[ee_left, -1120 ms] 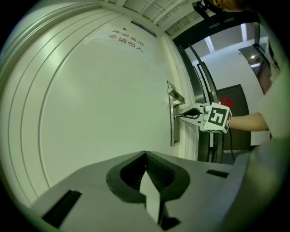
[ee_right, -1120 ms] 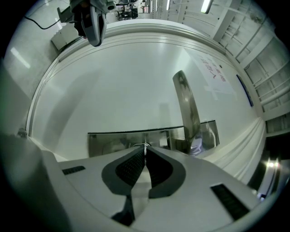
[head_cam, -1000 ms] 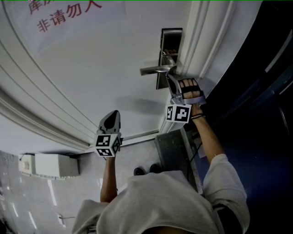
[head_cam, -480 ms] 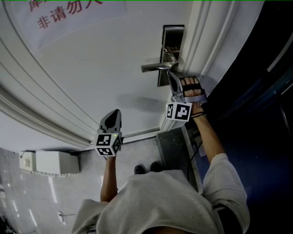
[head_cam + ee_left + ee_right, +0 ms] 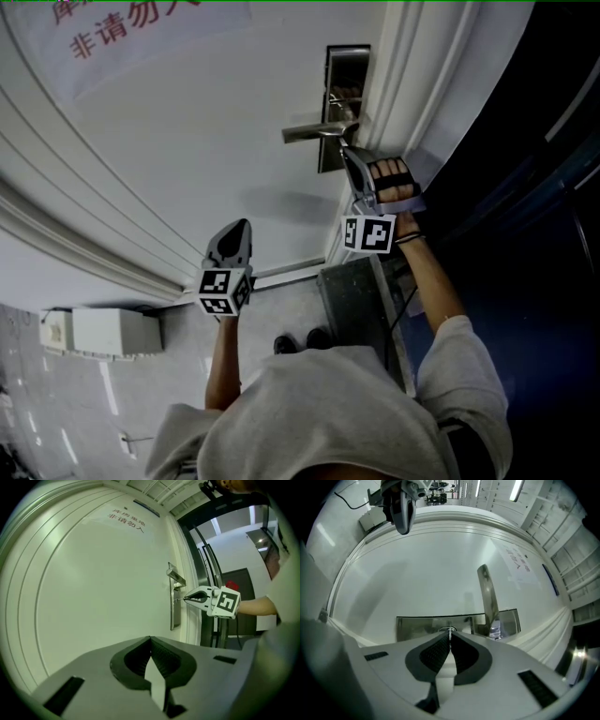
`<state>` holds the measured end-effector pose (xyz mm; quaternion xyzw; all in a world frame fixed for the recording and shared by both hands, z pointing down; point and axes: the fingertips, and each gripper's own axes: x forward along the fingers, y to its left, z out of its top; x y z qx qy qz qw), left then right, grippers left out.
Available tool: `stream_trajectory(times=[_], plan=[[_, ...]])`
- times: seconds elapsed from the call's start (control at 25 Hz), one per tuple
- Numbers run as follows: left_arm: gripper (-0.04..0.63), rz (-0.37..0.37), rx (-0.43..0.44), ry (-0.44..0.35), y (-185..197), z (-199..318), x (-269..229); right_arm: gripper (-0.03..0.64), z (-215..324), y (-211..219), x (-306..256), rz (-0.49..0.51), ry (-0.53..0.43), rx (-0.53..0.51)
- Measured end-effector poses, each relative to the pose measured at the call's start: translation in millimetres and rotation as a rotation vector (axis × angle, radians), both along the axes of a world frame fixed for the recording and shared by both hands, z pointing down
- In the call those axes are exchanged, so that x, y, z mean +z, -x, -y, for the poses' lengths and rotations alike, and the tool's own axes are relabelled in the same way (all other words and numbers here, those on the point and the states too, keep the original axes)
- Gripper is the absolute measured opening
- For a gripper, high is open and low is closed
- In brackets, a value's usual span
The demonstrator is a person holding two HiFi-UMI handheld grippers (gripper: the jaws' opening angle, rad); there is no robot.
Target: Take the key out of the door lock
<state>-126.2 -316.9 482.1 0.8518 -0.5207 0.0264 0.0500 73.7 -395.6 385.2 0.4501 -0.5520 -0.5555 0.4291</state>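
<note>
- The right gripper [image 5: 450,632] was closed almost all the way, and its jaws pinched the small metal head of the key [image 5: 179,599].
- The key sat in the lock plate [image 5: 417,627], just under the handle [image 5: 486,592], near the edge of the white door [image 5: 187,141].
- In the left gripper view a thin shaft ran level from the plate to the right gripper's tips. So the key looked to be in the lock and not yet drawn out.
- The left gripper [image 5: 150,639] had its jaws together with nothing between them. It was held well apart from the lock, in front of the plain part of the door.
- Judged from this, the step in hand was the pull itself: the grip was made and the drawing-out was not done.
- The next move would call for a straight pull away from the door, along the line of the key, with the gripper kept level and the pinch firm.
- No view showed which way the slot was turned, so I could not tell whether the key would need a turn before it came free.
- The key's head was thin and could slip from the jaws if the pull went off at a slant. The handle was close above, so the gripper would need to keep clear of it.
</note>
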Motion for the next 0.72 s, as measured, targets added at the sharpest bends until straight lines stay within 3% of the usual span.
stream_trajectory(times=[0.48,0.6,0.72], plan=[[0.017,0.006,0.013,-0.01,-10.8,-4.3,-4.3,0.029,-37.4,-23.3,14.6,0.101,0.037,0.016],[0.017,0.007,0.012,-0.012,-11.9,-5.6,-5.0,0.029,-43.2,-26.1,17.0,0.195,0.067,0.012],[0.017,0.008,0.009,-0.015,-11.5,-7.3,-6.1,0.029,-48.3,-28.3,18.8,0.367,0.124,0.003]])
